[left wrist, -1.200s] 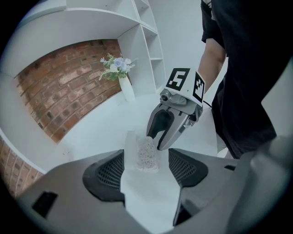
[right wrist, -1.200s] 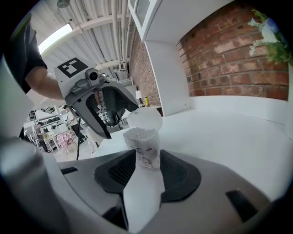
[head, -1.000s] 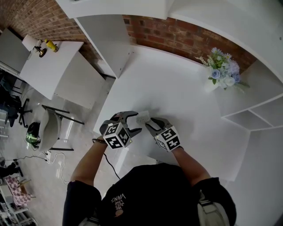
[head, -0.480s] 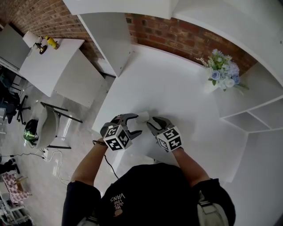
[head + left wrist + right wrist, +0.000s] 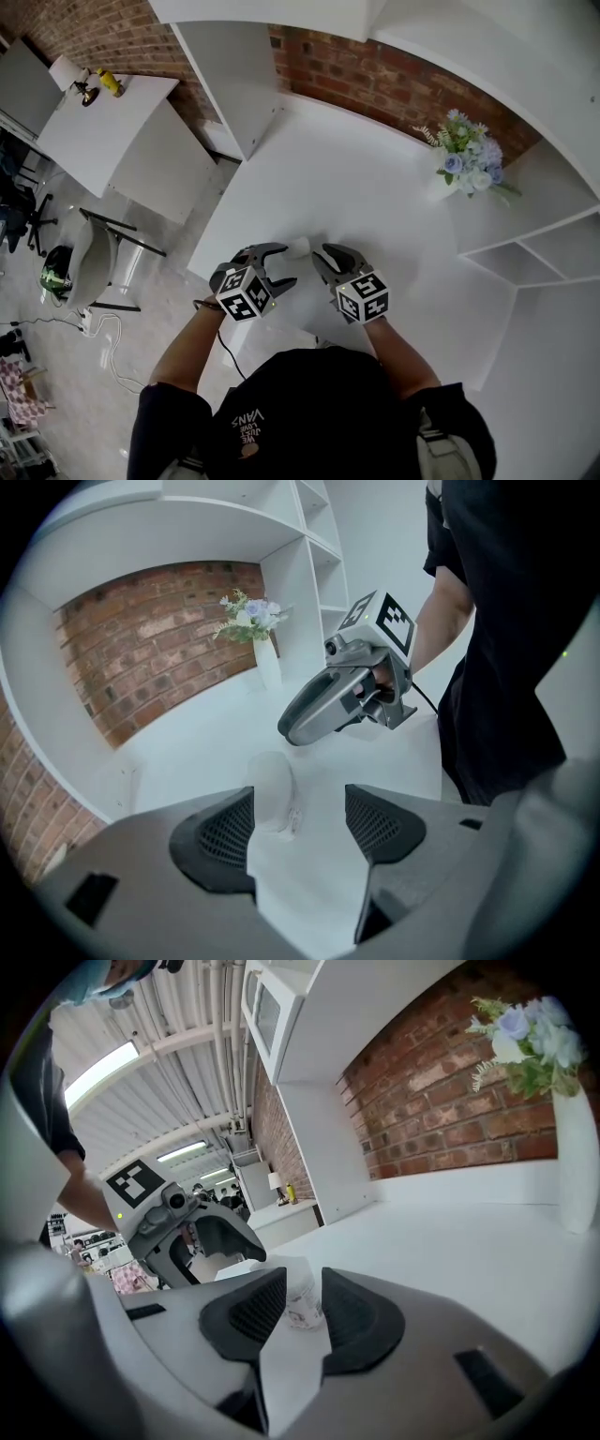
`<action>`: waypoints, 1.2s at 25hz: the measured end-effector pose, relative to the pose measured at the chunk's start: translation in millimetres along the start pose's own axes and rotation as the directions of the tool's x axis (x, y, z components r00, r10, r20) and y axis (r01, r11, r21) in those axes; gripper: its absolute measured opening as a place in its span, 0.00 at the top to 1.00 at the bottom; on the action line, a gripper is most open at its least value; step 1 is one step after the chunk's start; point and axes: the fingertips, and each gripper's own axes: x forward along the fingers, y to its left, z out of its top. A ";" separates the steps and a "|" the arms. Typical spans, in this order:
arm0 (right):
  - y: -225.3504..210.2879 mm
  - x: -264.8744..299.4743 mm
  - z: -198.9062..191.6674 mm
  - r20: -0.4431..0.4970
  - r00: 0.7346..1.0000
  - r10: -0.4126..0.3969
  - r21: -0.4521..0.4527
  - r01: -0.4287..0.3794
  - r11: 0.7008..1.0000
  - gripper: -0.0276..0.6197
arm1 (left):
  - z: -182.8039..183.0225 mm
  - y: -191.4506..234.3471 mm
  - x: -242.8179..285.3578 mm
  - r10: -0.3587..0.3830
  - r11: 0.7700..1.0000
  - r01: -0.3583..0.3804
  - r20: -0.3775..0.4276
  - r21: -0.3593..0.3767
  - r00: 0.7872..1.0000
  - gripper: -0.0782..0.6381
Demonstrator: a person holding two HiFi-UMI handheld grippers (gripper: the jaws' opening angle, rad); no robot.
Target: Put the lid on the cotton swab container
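A small translucent cotton swab container [image 5: 300, 247] stands upright on the white table [image 5: 375, 178], near its front left edge. Whether a lid is on it I cannot tell. My left gripper [image 5: 278, 269] is open just left of it; in the left gripper view the container [image 5: 271, 791] stands ahead of the left pad [image 5: 220, 834], untouched. My right gripper [image 5: 322, 256] reaches in from the right, its jaws closing. In the right gripper view the container [image 5: 302, 1302] shows in the narrow gap just past the pads [image 5: 251, 1309], and no clear contact shows.
A vase of flowers [image 5: 466, 155] stands at the table's far right, beside white shelf compartments [image 5: 534, 253]. A brick wall [image 5: 403, 84] backs the table. The table's left edge [image 5: 202, 258] drops to the floor, where a chair [image 5: 94, 272] stands.
Both grippers have stayed on either side of the container. The head view has shifted slightly, so everything sits a little lower and further left in the picture.
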 end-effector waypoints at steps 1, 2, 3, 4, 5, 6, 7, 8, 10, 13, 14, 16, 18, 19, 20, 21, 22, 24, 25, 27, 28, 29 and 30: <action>0.4 0.2 2.3 0.006 1.000 0.004 0.003 -0.004 1.000 0.80 | 0.2 0.0 0.3 0.004 1.000 -0.004 0.003 -0.007 1.000 0.49; 1.1 0.6 4.4 0.011 1.000 0.007 0.004 -0.008 1.000 0.81 | 0.3 -0.3 0.4 0.008 1.000 -0.008 0.006 -0.014 1.000 0.49; 2.1 1.2 6.2 0.013 1.000 0.012 0.003 -0.012 1.000 0.82 | 0.4 -0.6 0.5 0.011 1.000 -0.011 0.009 -0.020 1.000 0.49; 3.4 2.0 7.7 0.015 1.000 0.017 0.001 -0.017 1.000 0.83 | 0.6 -1.0 0.6 0.014 1.000 -0.014 0.011 -0.026 1.000 0.49; 4.6 3.2 9.2 0.016 1.000 0.022 -0.003 -0.022 1.000 0.83 | 0.8 -1.0 0.8 0.017 0.999 -0.017 0.013 -0.031 1.000 0.49; 5.6 4.6 10.8 0.016 1.000 0.027 -0.007 -0.027 1.000 0.85 | 1.2 -0.5 1.0 0.021 0.999 -0.020 0.016 -0.037 1.000 0.49; 6.4 6.3 12.2 0.015 0.999 0.032 -0.012 -0.032 0.999 0.85 | 1.7 0.1 1.1 0.024 0.999 -0.023 0.020 -0.043 1.000 0.49; 7.4 7.9 13.2 0.013 0.999 0.038 -0.016 -0.038 0.999 0.86 | 2.3 0.5 1.2 0.027 0.998 -0.026 0.024 -0.051 0.999 0.49; 9.7 11.0 14.4 0.006 0.999 0.049 -0.024 -0.049 0.999 0.88 | 3.4 0.7 0.9 0.034 0.997 -0.031 0.039 -0.073 0.999 0.49; 11.9 15.7 15.2 -0.009 0.998 0.061 -0.043 -0.062 0.997 0.91 | 5.0 1.6 0.5 0.054 0.993 -0.047 0.066 -0.111 0.996 0.49; 12.2 17.3 15.2 -0.015 0.998 0.064 -0.049 -0.065 0.997 0.92 | 5.5 2.0 0.3 0.062 0.991 -0.052 0.076 -0.124 0.995 0.49; 12.9 20.1 14.4 -0.027 0.997 0.069 -0.059 -0.070 0.996 0.94 | 6.9 3.0 -0.5 0.075 0.987 -0.060 0.096 -0.152 0.993 0.49; 13.3 22.3 13.0 -0.038 0.997 0.070 -0.066 -0.072 0.995 0.95 | 8.6 4.0 -1.4 0.090 0.980 -0.067 0.117 -0.187 0.989 0.49; 13.3 23.0 12.5 -0.041 0.997 0.069 -0.067 -0.071 0.995 0.95 | 9.3 4.5 -1.8 0.098 0.976 -0.070 0.128 -0.206 0.987 0.49; 13.2 23.6 12.3 -0.042 0.997 0.067 -0.068 -0.070 0.995 0.95 | 9.9 4.9 -2.1 0.107 0.971 -0.074 0.140 -0.227 0.984 0.49; 13.2 24.0 12.3 -0.043 0.997 0.066 -0.068 -0.069 0.995 0.95 | 10.3 5.5 -2.5 0.116 0.966 -0.076 0.151 -0.247 0.982 0.49; 13.2 24.3 12.5 -0.042 0.997 0.065 -0.069 -0.067 0.995 0.95 | 10.7 6.3 -3.0 0.126 0.960 -0.079 0.161 -0.268 0.979 0.49; 13.2 24.5 12.2 -0.042 0.997 0.062 -0.073 -0.065 0.995 0.95 | 12.4 8.8 -5.3 0.154 0.943 -0.091 0.180 -0.319 0.971 0.49; 13.3 24.4 11.8 -0.043 0.997 0.060 -0.076 -0.063 0.995 0.95 | 13.8 10.5 -7.8 0.173 0.931 -0.098 0.188 -0.351 0.967 0.49; 13.5 24.2 11.1 -0.045 0.997 0.058 -0.082 -0.062 0.995 0.95 | 16.2 14.0 -13.4 0.209 0.901 -0.107 0.204 -0.419 0.956 0.49; 13.6 24.4 10.9 -0.046 0.997 0.058 -0.086 -0.061 0.994 0.95 | 16.7 15.7 -15.1 0.225 0.886 -0.107 0.216 -0.451 0.950 0.49; 13.5 24.5 10.8 -0.046 0.997 0.057 -0.090 -0.061 0.994 0.95 | 16.9 17.7 -16.3 0.240 0.870 -0.104 0.229 -0.482 0.944 0.49; 13.3 24.7 10.9 -0.046 0.997 0.056 -0.096 -0.061 0.994 0.96 | 17.1 20.1 -17.2 0.254 0.853 -0.099 0.242 -0.513 0.936 0.50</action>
